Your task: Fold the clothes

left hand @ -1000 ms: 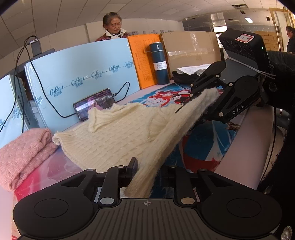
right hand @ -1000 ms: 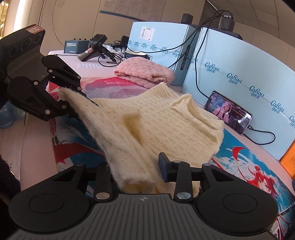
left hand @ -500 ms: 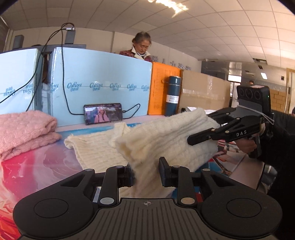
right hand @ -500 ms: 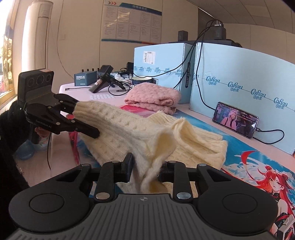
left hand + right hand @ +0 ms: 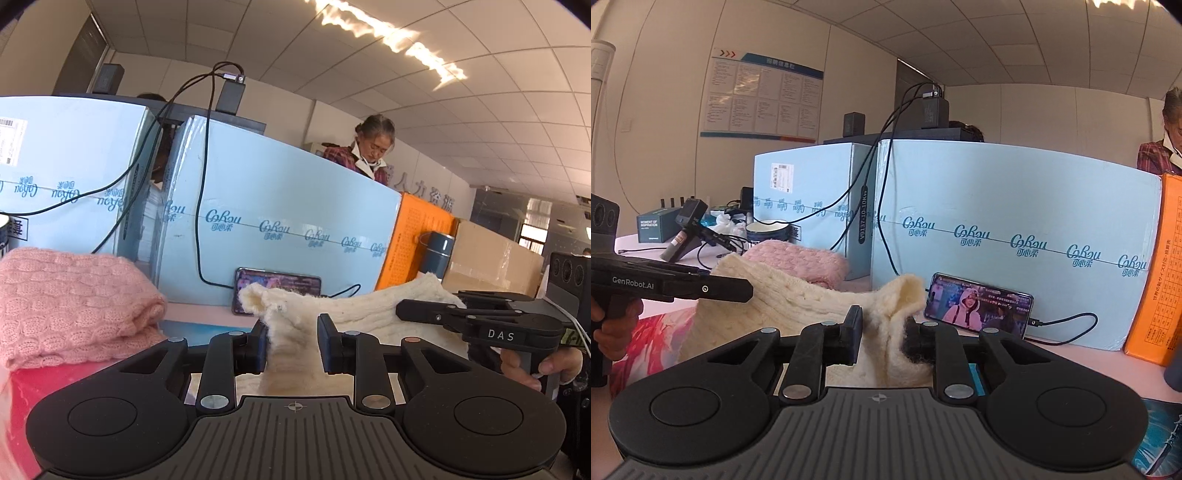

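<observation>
A cream knit sweater point(image 5: 354, 314) lies folded over on the table; it also shows in the right wrist view point(image 5: 812, 299). My left gripper point(image 5: 292, 345) is shut on a fold of the sweater low near the table. My right gripper point(image 5: 882, 338) is shut on another part of the same sweater near its collar. Each gripper shows in the other's view, the right one point(image 5: 436, 315) to the right and the left one point(image 5: 738, 290) to the left, both clamped on the cream knit.
A folded pink sweater point(image 5: 70, 302) lies at the left, also seen in the right wrist view point(image 5: 801, 258). Light blue boxes point(image 5: 288, 225) and an orange box point(image 5: 413, 240) line the back. A lit phone point(image 5: 979, 306) leans there. A blue flask point(image 5: 437, 254) stands beyond. A woman point(image 5: 369, 151) stands behind.
Both grippers have carried the sweater's edge forward and down over the rest of the garment toward the boxes. The views have dropped close to table level.
</observation>
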`<state>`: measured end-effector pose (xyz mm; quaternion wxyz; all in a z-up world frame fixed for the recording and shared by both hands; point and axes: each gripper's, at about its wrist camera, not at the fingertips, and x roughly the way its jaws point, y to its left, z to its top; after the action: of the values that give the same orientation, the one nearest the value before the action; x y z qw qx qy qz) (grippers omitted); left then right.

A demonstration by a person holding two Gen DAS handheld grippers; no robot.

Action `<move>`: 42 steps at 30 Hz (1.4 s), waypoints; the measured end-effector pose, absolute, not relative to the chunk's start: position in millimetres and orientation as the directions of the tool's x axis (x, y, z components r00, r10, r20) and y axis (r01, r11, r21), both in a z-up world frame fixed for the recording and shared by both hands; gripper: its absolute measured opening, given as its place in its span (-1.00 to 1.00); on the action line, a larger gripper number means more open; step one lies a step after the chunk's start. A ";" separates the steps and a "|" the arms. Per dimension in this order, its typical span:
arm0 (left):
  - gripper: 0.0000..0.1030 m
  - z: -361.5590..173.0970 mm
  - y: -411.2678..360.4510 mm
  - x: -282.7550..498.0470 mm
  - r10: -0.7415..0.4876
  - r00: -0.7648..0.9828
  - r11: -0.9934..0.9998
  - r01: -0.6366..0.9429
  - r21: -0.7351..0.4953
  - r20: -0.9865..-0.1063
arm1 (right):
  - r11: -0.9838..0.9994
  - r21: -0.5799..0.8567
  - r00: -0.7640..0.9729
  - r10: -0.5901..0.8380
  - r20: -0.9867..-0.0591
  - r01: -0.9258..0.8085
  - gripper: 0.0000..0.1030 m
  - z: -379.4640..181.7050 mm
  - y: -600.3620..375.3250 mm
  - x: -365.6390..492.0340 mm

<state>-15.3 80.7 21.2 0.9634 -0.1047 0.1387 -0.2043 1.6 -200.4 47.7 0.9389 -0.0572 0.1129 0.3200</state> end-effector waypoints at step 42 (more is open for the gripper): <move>-0.98 -9.8 95.1 25.4 -0.199 0.925 0.923 0.066 -0.378 -0.324 | 0.795 0.522 0.680 0.568 -0.464 -0.308 0.60 -8.2 -272.4 47.9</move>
<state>25.4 95.1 -9.8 0.9638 -0.1832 0.1809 -0.0686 47.9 -272.4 -8.2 0.8931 0.2057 0.3162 0.2453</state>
